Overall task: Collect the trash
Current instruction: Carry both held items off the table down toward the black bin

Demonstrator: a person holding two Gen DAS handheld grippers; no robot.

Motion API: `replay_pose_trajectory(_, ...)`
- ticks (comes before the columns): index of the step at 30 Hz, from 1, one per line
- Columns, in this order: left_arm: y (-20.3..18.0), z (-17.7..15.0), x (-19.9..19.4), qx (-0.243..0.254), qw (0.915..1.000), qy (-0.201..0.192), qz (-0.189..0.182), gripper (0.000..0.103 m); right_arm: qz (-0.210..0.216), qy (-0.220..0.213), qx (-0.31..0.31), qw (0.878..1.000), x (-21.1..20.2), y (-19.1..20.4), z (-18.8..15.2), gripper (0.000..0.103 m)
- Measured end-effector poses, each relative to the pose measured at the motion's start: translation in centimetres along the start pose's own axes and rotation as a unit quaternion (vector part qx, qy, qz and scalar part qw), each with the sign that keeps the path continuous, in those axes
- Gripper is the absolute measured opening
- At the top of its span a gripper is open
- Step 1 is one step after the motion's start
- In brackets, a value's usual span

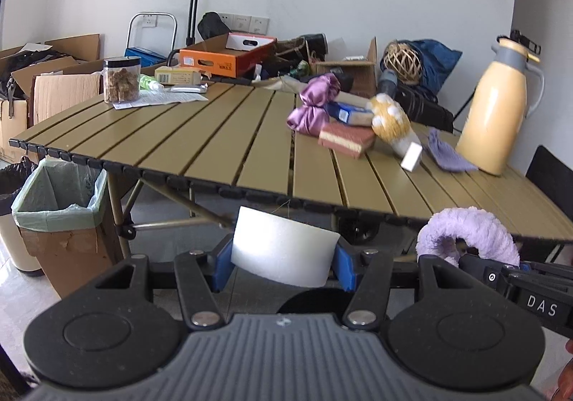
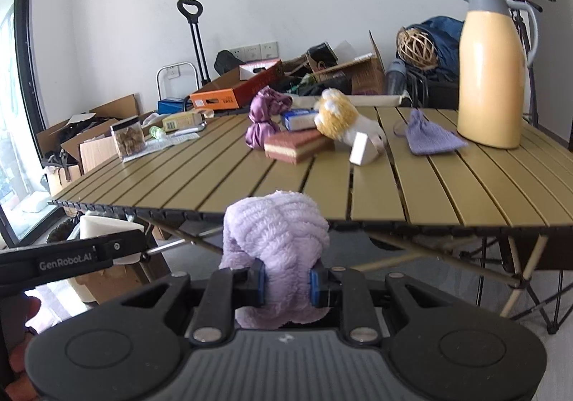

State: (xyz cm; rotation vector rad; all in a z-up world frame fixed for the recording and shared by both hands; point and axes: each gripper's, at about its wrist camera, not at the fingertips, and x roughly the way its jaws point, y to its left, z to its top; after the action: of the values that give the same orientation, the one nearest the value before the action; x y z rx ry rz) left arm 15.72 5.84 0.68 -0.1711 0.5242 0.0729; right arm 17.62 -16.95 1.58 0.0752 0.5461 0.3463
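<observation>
My left gripper [image 1: 281, 266] is shut on a white paper cup [image 1: 283, 248], held on its side in front of the slatted olive table [image 1: 215, 146]. My right gripper [image 2: 287, 284] is shut on a fluffy lilac cloth [image 2: 275, 232], which also shows at the right of the left wrist view as a lilac cloth [image 1: 469, 234]. A cardboard bin with a green liner [image 1: 59, 211] stands on the floor to the left of the table. The cup and the left gripper [image 2: 107, 247] appear at the left of the right wrist view.
On the table lie a purple satin bundle [image 1: 315, 103], a pink sponge [image 1: 345, 139], a blue box [image 1: 349, 112], a yellow plush toy [image 1: 390, 121], a small white box [image 1: 412, 156], a mauve pouch [image 1: 446, 152], a yellow thermos jug [image 1: 494, 107] and a snack jar [image 1: 121, 80]. Cardboard boxes [image 1: 46, 85] crowd the back wall.
</observation>
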Motion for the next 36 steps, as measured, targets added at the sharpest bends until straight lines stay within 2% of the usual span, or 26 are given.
replay_pose_trajectory(11,-2.3,-4.0,1.4,0.039,0.9977,0.055,0.01,0.057,-0.015,0.04,0.021,0.999,-0.6,-2.9,-4.5,0.021)
replay_pose_trajectory(22,-3.8,-7.1,4.1,0.066,0.9921,0.104,0.025,0.057,-0.023,0.097,0.036,0.994,1.3,-5.3,-8.8,0.021)
replay_pose_trajectory(36,-2.5,-10.5,7.8,0.072,0.9803,0.177,0.047,0.057,-0.037,0.166,0.046,0.984,4.1,-7.0,-11.8,0.021)
